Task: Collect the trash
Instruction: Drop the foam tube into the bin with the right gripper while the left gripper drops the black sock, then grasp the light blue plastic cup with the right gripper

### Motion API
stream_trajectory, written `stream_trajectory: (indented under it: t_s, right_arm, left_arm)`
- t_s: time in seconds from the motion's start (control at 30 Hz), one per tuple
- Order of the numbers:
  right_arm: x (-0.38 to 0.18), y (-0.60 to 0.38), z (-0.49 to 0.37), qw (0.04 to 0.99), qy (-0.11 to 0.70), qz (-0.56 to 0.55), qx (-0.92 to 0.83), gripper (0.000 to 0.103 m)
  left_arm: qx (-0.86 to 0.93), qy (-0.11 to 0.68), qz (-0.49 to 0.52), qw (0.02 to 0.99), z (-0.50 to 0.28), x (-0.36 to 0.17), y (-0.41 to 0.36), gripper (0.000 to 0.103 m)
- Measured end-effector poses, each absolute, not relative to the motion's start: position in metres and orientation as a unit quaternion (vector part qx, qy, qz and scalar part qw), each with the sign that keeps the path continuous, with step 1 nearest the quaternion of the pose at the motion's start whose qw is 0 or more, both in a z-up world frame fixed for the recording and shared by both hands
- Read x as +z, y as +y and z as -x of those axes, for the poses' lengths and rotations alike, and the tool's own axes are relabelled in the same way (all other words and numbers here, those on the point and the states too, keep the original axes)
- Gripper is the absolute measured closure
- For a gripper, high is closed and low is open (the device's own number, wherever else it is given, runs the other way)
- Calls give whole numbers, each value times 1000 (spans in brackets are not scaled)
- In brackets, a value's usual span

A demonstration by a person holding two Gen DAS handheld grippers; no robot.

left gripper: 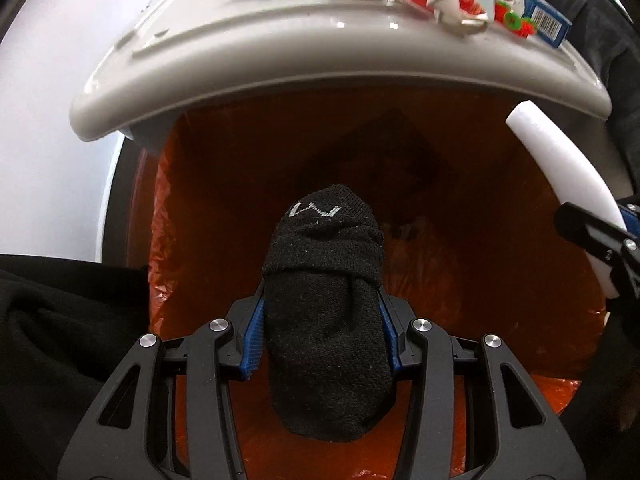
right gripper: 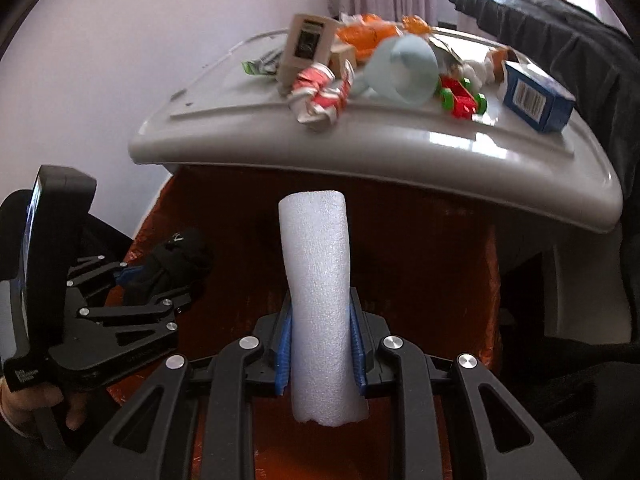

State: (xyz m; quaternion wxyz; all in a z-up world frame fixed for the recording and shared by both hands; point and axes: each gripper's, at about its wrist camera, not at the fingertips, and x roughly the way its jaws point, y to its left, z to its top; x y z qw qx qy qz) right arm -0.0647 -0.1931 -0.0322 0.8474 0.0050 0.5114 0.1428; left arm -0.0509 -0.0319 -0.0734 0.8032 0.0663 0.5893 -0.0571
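Observation:
My left gripper (left gripper: 322, 332) is shut on a black sock (left gripper: 326, 300) and holds it over the open bin lined with an orange bag (left gripper: 224, 208). My right gripper (right gripper: 320, 344) is shut on a white foam tube (right gripper: 318, 280), also over the bin's orange bag (right gripper: 420, 260). The foam tube (left gripper: 560, 168) and part of the right gripper (left gripper: 600, 240) show at the right of the left wrist view. The left gripper (right gripper: 160, 276) with the sock (right gripper: 180, 256) shows at the left of the right wrist view.
A grey table top (right gripper: 360, 136) overhangs the bin. On it lie a crumpled red-white wrapper (right gripper: 320, 96), a pale blue cup (right gripper: 408, 68), a red-green toy (right gripper: 464, 100), a blue box (right gripper: 536, 96), orange wrappers (right gripper: 368, 36) and a beige box (right gripper: 306, 44). Dark cloth (right gripper: 560, 20) lies at the right.

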Motion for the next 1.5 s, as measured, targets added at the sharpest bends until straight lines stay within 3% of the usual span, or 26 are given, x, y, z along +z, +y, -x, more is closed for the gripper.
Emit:
stream_trajectory:
  t_s: [0.1,0.13,0.17,0.23,0.7,1.13,1.3,1.5]
  right_arm:
    - [-36,-192,67,843,520,-2,138,77]
    - [-38,-191,68,842,523,1,136,70]
    - [-41,-190,66,839,529,6,129,49]
    - [-43,-192,63,840,531,11,110,30]
    - [-17,-225,60,865,489,-67,95,31]
    - [43,-243,-21,898,407,-122,117,32]
    - [39,-245,-57,890,415,-144,117,35]
    - [14,-233,-96,868,447,-173,127,45]
  left_arm:
    - [-55,593,-73,800,51,-77,-32,58]
    - [-56,597,-76,797,51,-79,-33,56]
    - [-52,601,-81,793,49,-81,-35,53]
    - [-38,610,-92,787,48,-87,-38,22]
    - [-41,605,-73,791,51,-86,-31,19]
    - [-53,578,-69,811,53,-69,-33,19]
    - [-52,550,-67,831,55,-57,-33,19]
    - [-64,514,-68,853,58,-43,-37,18]
